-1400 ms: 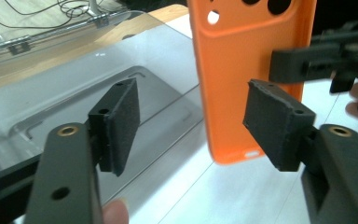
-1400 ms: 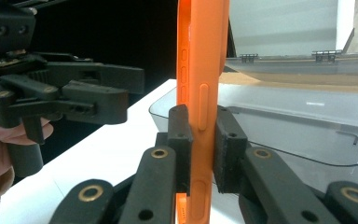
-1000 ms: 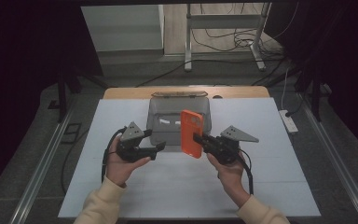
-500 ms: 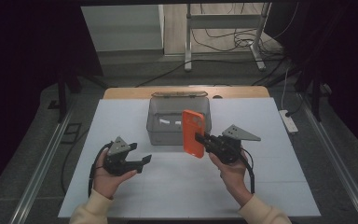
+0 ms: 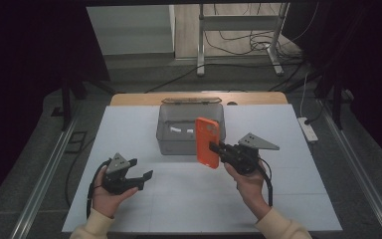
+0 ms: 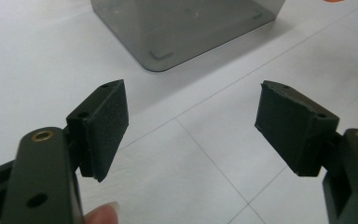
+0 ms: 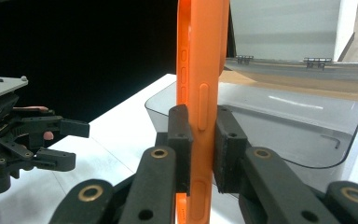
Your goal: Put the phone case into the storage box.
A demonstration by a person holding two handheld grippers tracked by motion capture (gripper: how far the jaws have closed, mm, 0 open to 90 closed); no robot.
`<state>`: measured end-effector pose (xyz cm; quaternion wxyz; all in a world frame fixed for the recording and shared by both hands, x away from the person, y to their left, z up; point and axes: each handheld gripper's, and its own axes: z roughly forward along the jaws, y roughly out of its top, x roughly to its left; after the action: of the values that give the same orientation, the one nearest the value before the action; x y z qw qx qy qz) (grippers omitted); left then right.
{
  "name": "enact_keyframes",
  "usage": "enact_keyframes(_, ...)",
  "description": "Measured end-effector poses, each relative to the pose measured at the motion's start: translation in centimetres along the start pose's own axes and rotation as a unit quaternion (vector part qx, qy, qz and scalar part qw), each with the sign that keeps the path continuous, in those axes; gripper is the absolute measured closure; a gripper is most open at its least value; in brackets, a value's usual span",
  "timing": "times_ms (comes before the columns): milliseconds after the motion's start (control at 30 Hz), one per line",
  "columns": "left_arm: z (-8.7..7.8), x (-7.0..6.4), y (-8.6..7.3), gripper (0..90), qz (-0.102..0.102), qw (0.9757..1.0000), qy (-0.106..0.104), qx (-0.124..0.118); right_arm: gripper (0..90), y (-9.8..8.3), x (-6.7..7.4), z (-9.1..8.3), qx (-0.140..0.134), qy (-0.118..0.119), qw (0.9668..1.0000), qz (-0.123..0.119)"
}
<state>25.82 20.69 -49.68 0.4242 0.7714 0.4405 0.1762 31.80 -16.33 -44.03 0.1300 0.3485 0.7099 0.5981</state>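
Tongs on my right [image 5: 218,149] clamp the orange case [image 5: 207,142] upright, just beside the box [image 5: 190,130]; left tongs [image 5: 144,180] apart, empty, farther away.

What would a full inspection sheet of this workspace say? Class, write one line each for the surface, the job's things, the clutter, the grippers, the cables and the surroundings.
Surface: white table, faint grid lines, bare near the hands.
Job's things: orange phone case held upright on edge; smoky grey clear box on the table behind it, lid open.
Clutter: nothing seen.
Grippers: right gripper shut on the case's edge; left gripper open, nothing between its pads, low over the table.
Cables: a black cable trails from each gripper; more lie on the floor beyond the table.
Surroundings: dark curtains at both sides, a metal stand at the back, a power strip on the floor.
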Motion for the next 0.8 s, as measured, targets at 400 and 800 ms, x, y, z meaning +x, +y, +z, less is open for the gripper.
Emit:
enact_keyframes(400,-0.03,0.01,0.14,25.3,0.004,1.0,-0.001,-0.004,79.0,0.03,-0.08,-0.08,0.003,0.0,1.0,0.001)
enact_keyframes(800,0.0,0.25,0.03,24.5,-0.005,0.9999,-0.011,-0.001,79.1,0.5,0.04,-0.33,0.01,-0.002,0.9999,0.004)
